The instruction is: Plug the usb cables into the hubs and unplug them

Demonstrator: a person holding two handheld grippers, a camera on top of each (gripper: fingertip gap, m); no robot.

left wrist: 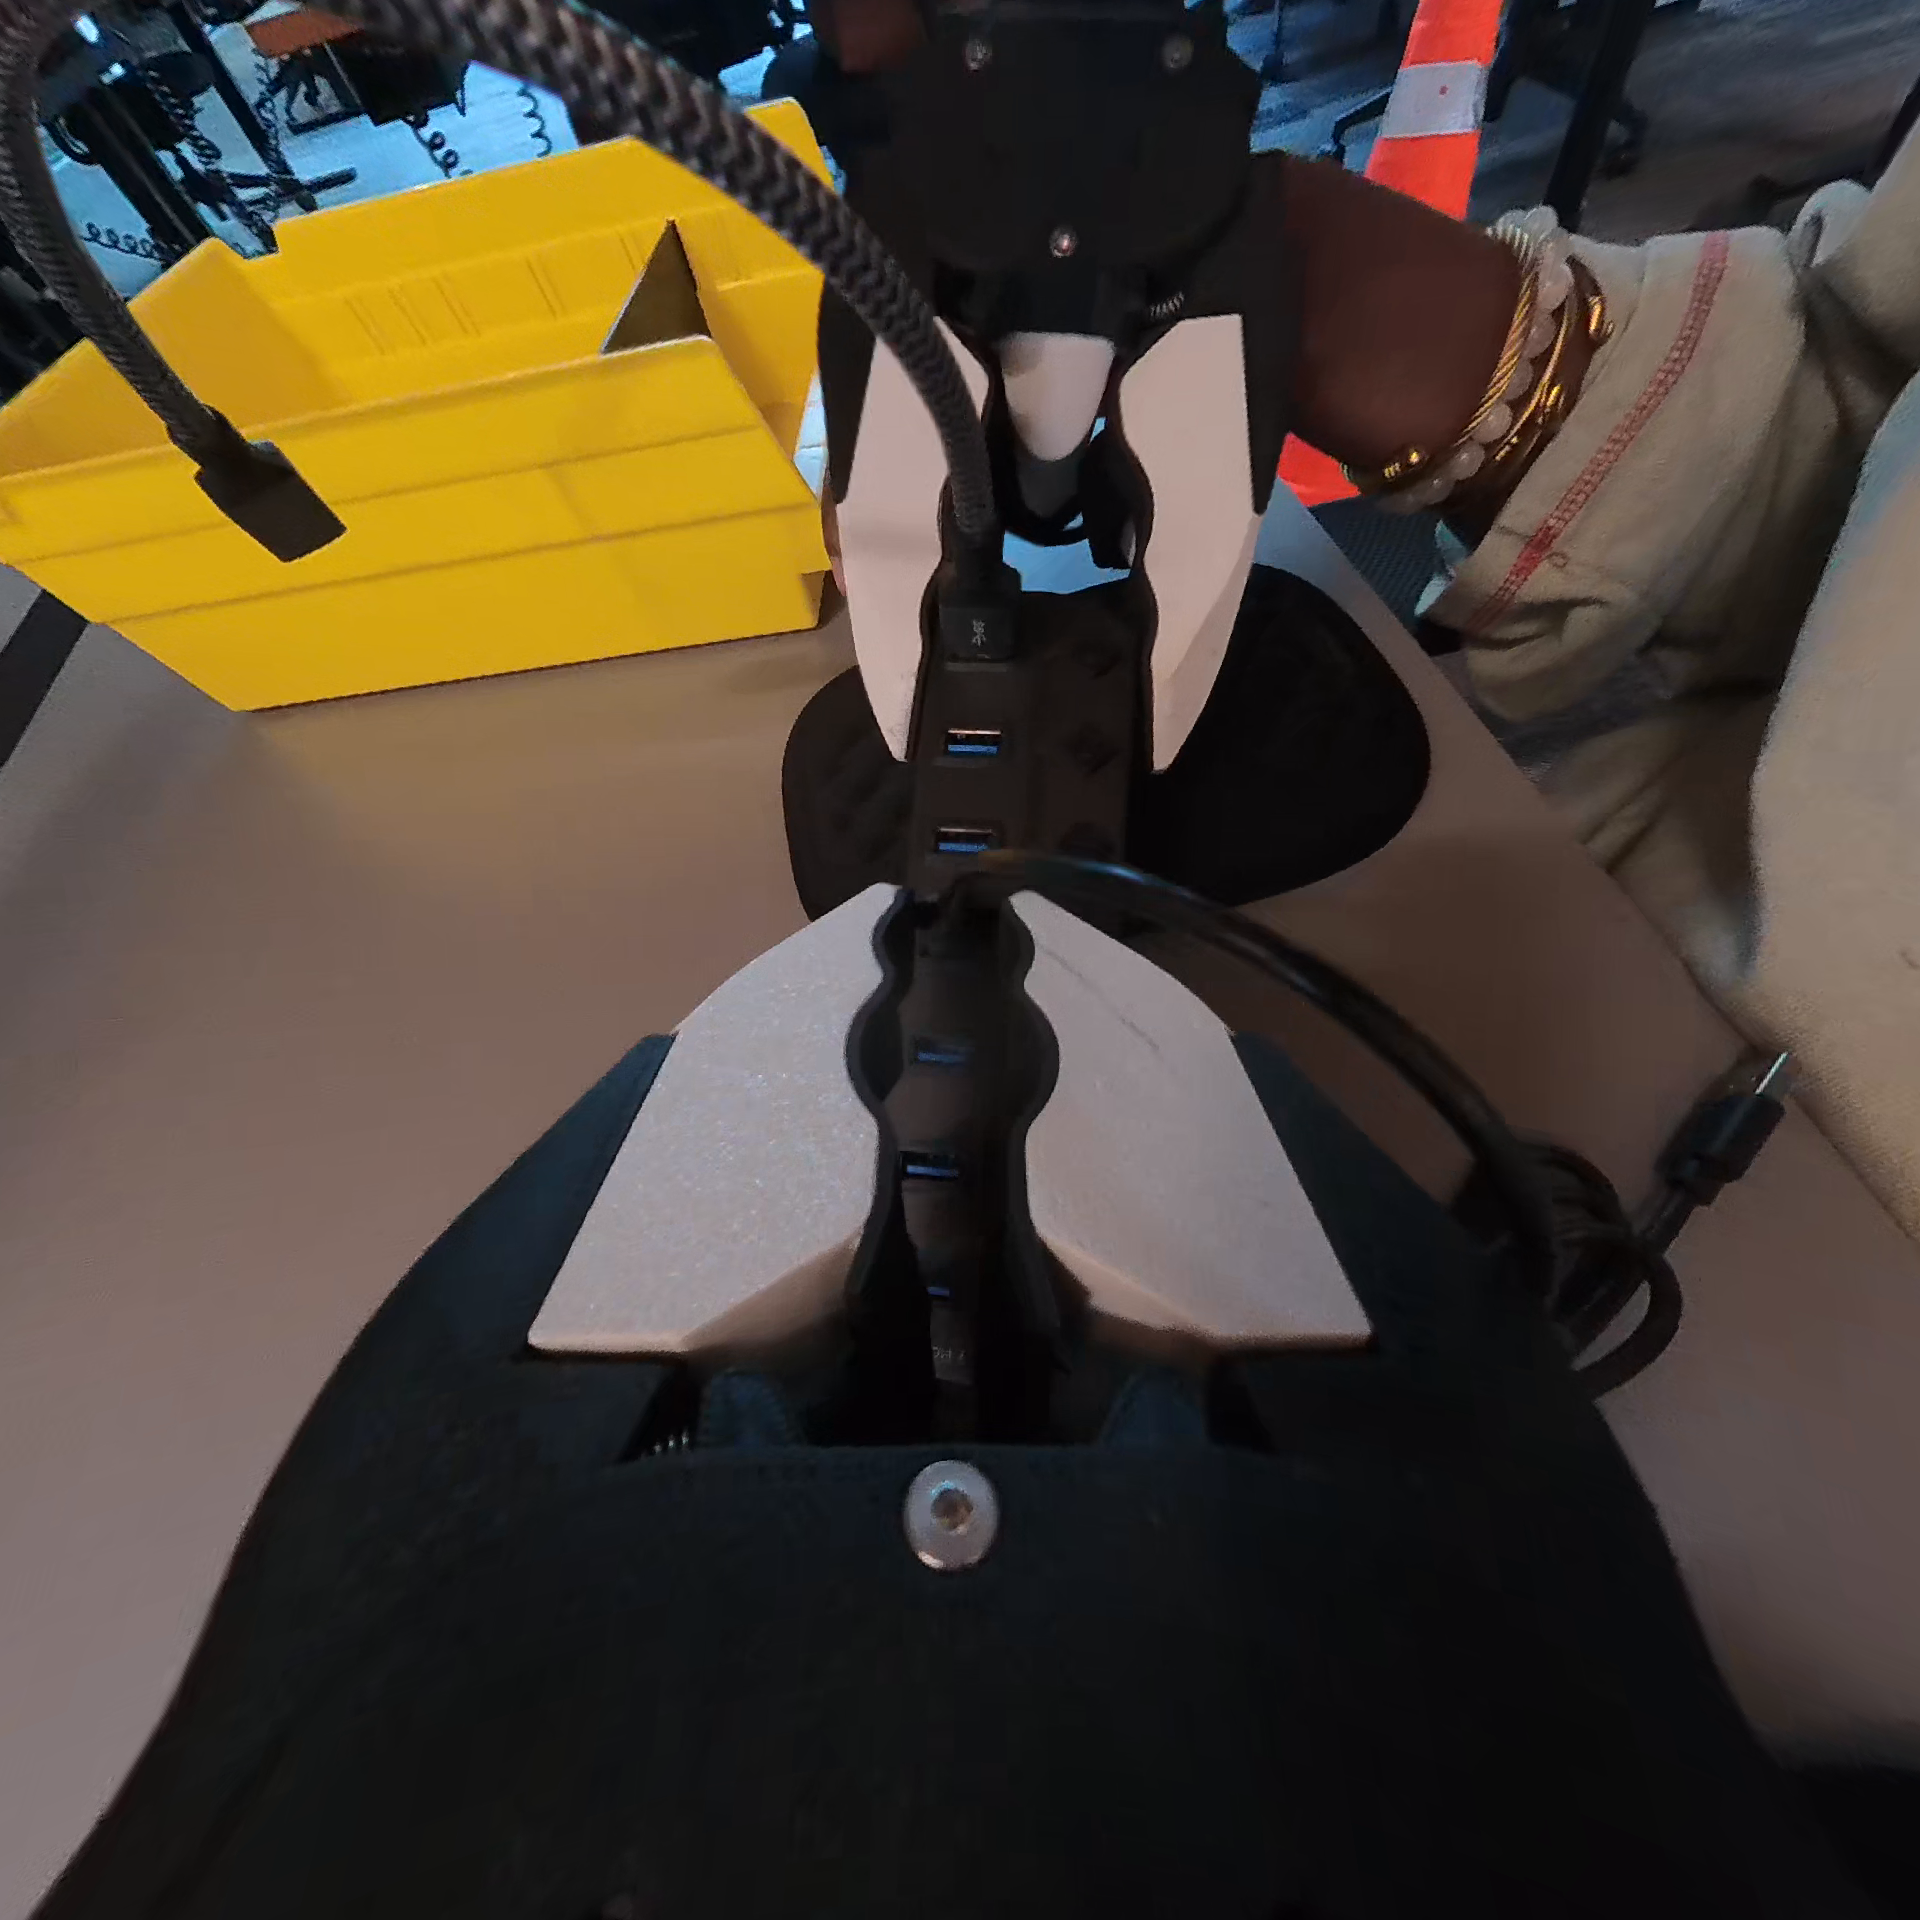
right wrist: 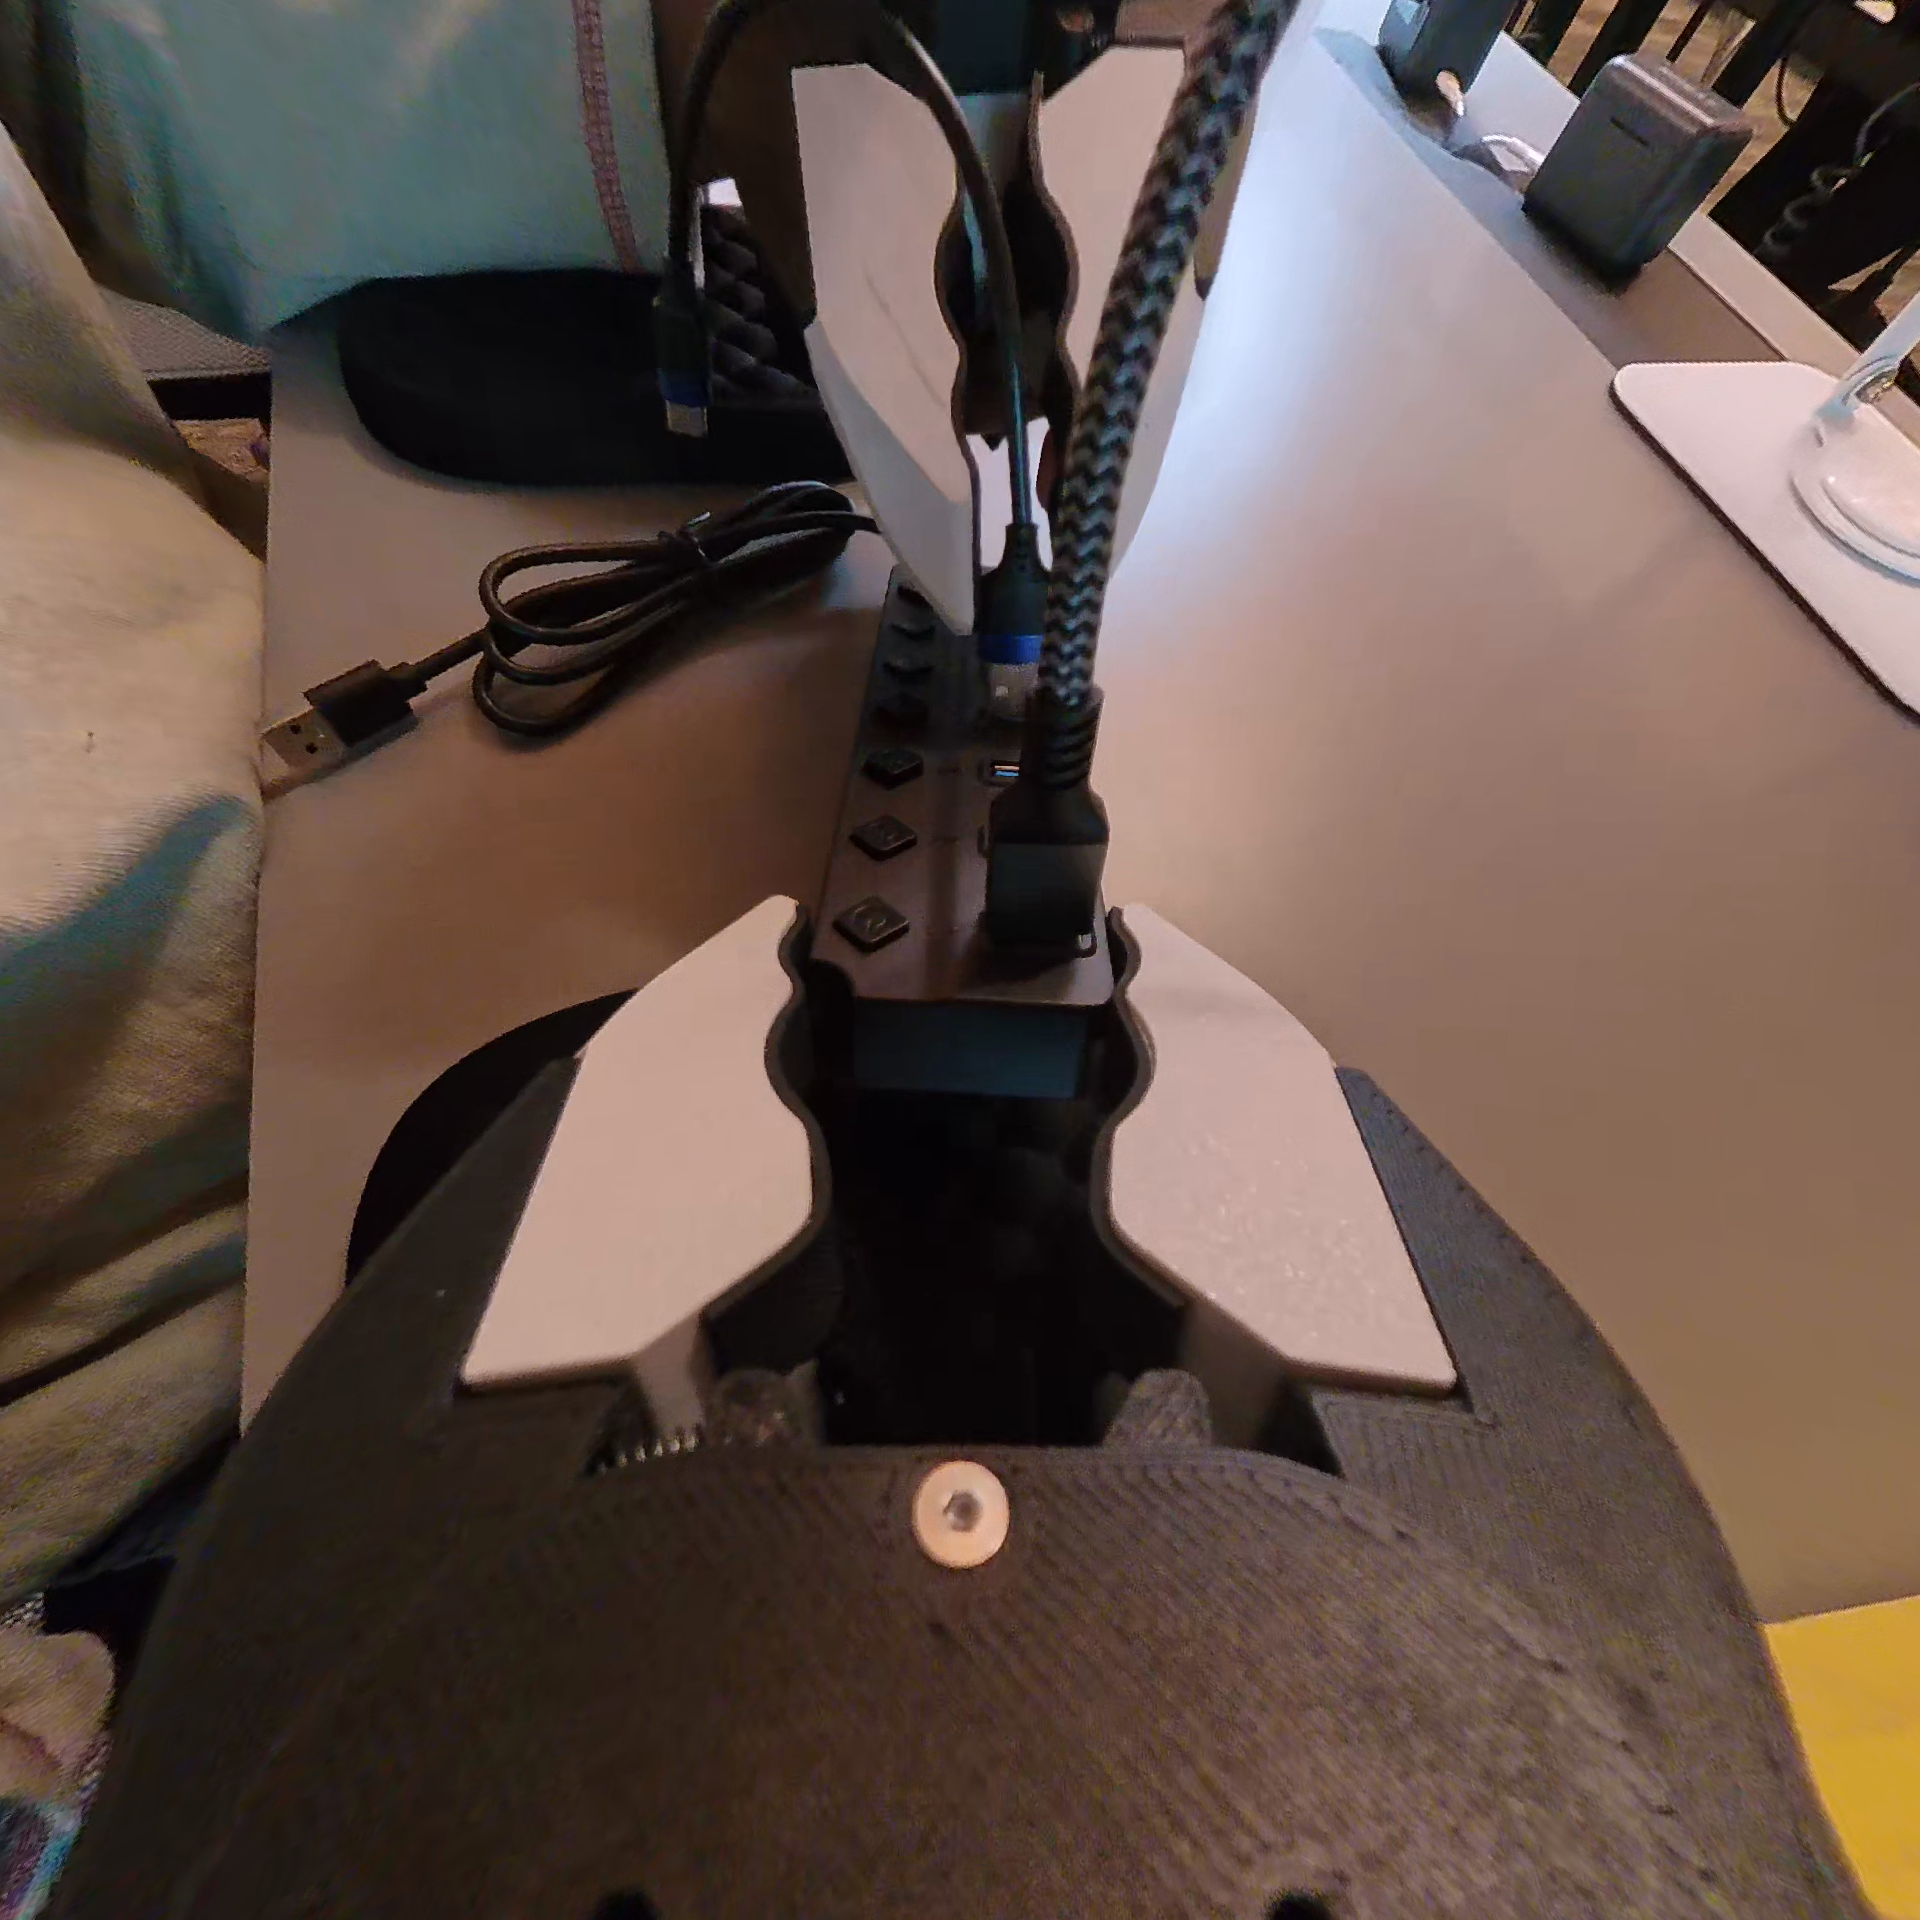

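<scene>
A long black USB hub (left wrist: 977,790) with blue ports is held above the table between both grippers. My left gripper (left wrist: 951,904) is shut on its near end. My right gripper (left wrist: 1029,748) is shut on its far end and shows up close in the right wrist view (right wrist: 956,914). A braided cable (left wrist: 727,135) is plugged into the port by the right gripper, plug (right wrist: 1044,862) upright. Its other end (left wrist: 265,499) hangs free. A thin black cable with a blue ring (right wrist: 1013,634) is plugged in farther along the hub (right wrist: 940,883). A loose black cable (right wrist: 623,592) lies on the table.
A yellow bin (left wrist: 416,468) stands at the table's back left. A black pouch (left wrist: 1299,748) lies under the hub. A person's arm with bracelets (left wrist: 1507,384) and a cream sleeve are at the right. A dark box (right wrist: 1631,156) and a grey mat (right wrist: 1766,499) sit near the far edge. My hands' fingertips stand some 6 cm from each other.
</scene>
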